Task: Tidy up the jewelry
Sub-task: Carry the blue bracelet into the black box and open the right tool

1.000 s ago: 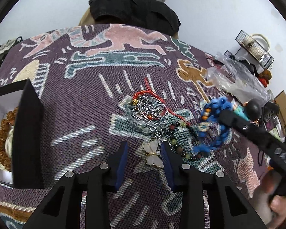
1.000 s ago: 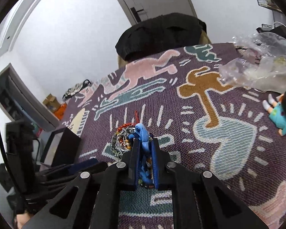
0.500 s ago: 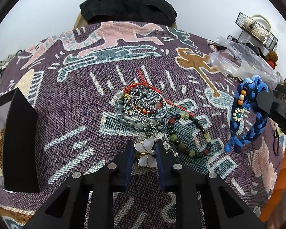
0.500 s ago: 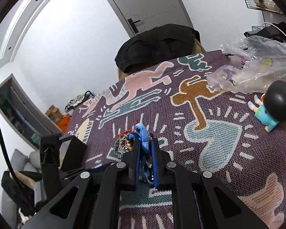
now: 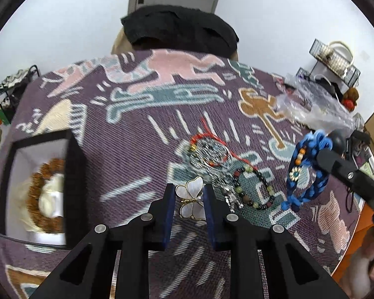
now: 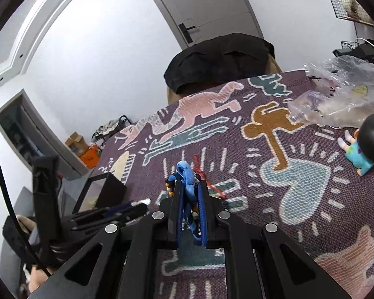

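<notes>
My left gripper (image 5: pixel 188 200) is shut on a white butterfly brooch (image 5: pixel 191 200) and holds it above the patterned cloth. A pile of jewelry lies beyond it: a red cord bracelet (image 5: pixel 210 147), silver chains and a dark beaded bracelet (image 5: pixel 255 186). My right gripper (image 6: pixel 189 194) is shut on a blue braided bracelet (image 6: pixel 187 182); in the left wrist view that bracelet (image 5: pixel 306 172) hangs in the air at the right. A black open box (image 5: pixel 37 182) at the left holds a brown bead bracelet (image 5: pixel 41 196) on a white cushion.
A clear plastic bag (image 5: pixel 316 107) and a small doll (image 6: pixel 366 142) lie at the table's right. A chair with black clothing (image 5: pixel 179 28) stands behind the table. The box also shows in the right wrist view (image 6: pixel 99 194), with the left gripper's body (image 6: pixel 107 214) beside it.
My left gripper closed on the butterfly brooch and lifted it off the pile, swinging left so the box shows more. My right gripper rose with the blue bracelet.
</notes>
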Demonstrator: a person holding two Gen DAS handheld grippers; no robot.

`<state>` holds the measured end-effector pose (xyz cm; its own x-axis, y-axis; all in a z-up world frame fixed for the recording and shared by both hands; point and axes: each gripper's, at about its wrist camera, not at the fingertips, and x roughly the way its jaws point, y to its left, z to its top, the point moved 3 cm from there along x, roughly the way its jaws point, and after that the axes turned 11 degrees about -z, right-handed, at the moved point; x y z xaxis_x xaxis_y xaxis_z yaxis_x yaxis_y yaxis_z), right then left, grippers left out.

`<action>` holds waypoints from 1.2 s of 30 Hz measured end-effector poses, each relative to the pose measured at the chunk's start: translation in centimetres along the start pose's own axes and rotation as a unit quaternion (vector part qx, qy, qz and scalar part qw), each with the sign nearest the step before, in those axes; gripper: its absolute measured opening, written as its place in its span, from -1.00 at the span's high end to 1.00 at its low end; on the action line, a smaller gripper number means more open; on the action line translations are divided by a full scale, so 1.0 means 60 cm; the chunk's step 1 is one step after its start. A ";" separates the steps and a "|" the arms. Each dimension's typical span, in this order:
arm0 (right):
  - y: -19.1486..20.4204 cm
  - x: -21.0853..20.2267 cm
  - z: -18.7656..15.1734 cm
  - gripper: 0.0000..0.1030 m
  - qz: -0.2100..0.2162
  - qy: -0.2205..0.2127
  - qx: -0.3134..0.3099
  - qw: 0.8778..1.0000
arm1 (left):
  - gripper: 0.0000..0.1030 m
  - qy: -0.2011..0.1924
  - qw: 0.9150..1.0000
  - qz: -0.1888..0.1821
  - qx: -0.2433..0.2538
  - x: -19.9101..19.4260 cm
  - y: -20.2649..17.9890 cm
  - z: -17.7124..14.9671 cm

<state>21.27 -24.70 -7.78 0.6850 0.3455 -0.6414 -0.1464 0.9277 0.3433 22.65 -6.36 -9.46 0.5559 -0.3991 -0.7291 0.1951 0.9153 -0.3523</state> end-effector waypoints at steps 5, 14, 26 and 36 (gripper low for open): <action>0.024 -0.002 0.002 0.77 0.008 -0.003 -0.011 1.000 | 0.54 -0.028 1.000 0.012 -0.006 -0.050 0.026 0.013; 0.065 -0.004 0.007 0.77 0.019 -0.006 -0.031 0.999 | 0.54 -0.070 0.997 0.035 -0.020 -0.125 0.081 0.025; 0.117 -0.001 0.011 0.77 0.027 -0.007 -0.059 0.998 | 0.54 -0.079 0.993 0.060 -0.058 -0.155 0.167 0.012; 0.173 0.009 0.005 0.77 0.036 -0.001 -0.089 0.995 | -0.27 -0.077 0.991 0.067 -0.081 -0.170 0.206 -0.002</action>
<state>20.36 -14.94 -4.36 0.6689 0.4125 -0.6184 -0.3191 0.9107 0.2622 19.27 9.05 -6.46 0.6879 -0.2507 -0.6812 -0.0135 0.9339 -0.3573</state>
